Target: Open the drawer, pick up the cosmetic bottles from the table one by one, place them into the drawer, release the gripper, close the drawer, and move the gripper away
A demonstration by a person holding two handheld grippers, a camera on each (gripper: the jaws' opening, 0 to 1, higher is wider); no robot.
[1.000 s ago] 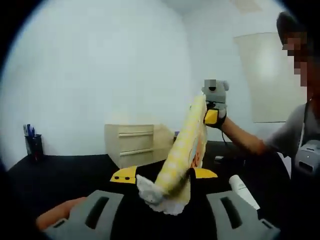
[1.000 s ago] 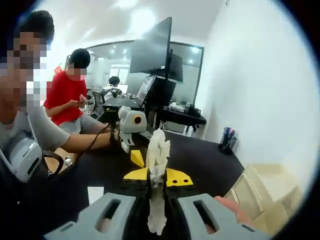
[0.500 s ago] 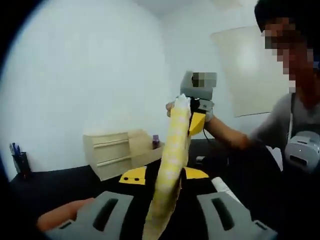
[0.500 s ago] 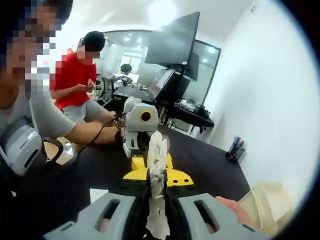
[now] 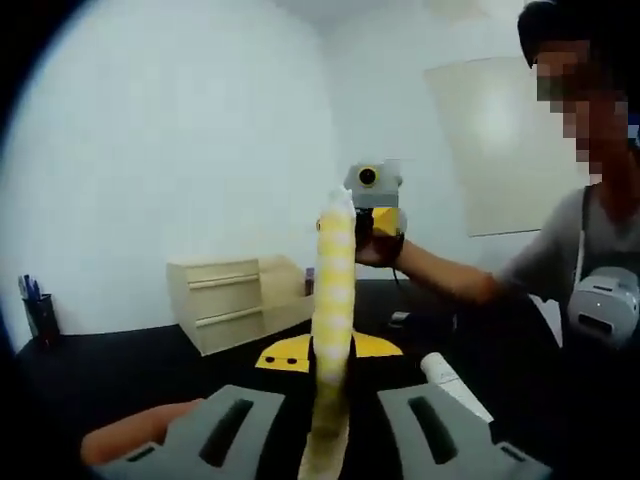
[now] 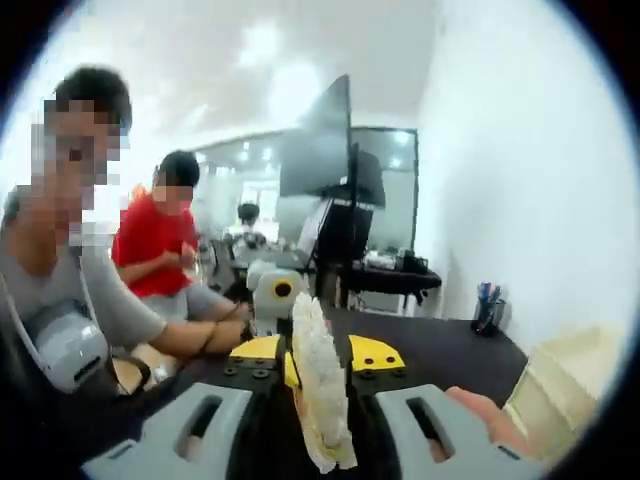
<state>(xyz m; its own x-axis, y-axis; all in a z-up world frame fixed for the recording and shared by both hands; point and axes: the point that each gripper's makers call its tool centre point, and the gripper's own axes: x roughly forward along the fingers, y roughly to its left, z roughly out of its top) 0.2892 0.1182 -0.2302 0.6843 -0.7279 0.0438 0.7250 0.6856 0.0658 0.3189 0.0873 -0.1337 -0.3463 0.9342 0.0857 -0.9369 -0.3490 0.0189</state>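
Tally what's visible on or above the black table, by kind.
Yellow-and-white checked cloth, stretched between both tools: 1
Wooden drawer unit: 1
White bottle: 1
Pen holder: 1
Tools: 2, the left tool and the right tool
Total: 6

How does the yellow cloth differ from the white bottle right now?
The cloth is yellow-checked; the bottle is plain white. The cloth is up in the air, stretched between the left gripper and right gripper; the bottle lies untouched on the black table. Both are long and narrow.
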